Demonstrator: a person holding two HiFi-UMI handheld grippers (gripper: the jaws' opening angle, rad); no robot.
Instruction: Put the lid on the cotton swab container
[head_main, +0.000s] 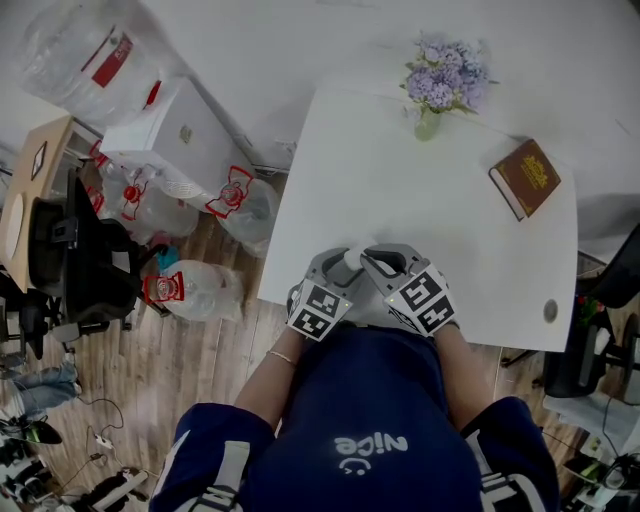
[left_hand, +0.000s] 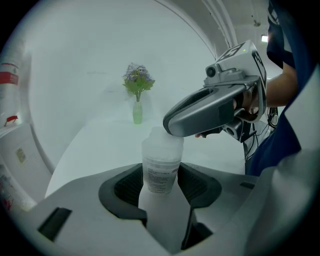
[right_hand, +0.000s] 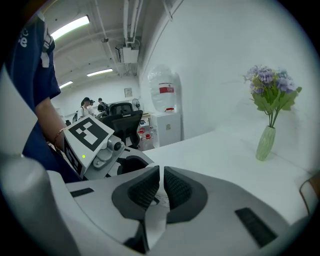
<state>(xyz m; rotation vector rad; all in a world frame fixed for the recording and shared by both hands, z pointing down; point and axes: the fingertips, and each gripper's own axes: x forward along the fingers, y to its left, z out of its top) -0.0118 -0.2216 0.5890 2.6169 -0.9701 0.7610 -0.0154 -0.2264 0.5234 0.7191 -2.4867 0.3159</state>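
Observation:
A translucent cotton swab container (left_hand: 161, 165) with a printed label stands upright between the pads of my left gripper (left_hand: 162, 186), which is shut on its lower body. In the head view the container (head_main: 352, 258) is a small white shape near the table's front edge, between my left gripper (head_main: 338, 264) and my right gripper (head_main: 368, 264). My right gripper (left_hand: 172, 127) reaches in from the right and sits on the container's top, over the pale lid (left_hand: 156, 134). In the right gripper view, that gripper (right_hand: 161, 187) has its jaws almost together on the thin lid rim (right_hand: 159, 200).
The white table (head_main: 400, 180) carries a green vase of purple flowers (head_main: 440, 85) at the back and a brown book (head_main: 525, 178) at the right. Water jugs, plastic bags (head_main: 190, 290) and a black chair (head_main: 80, 260) stand on the floor to the left.

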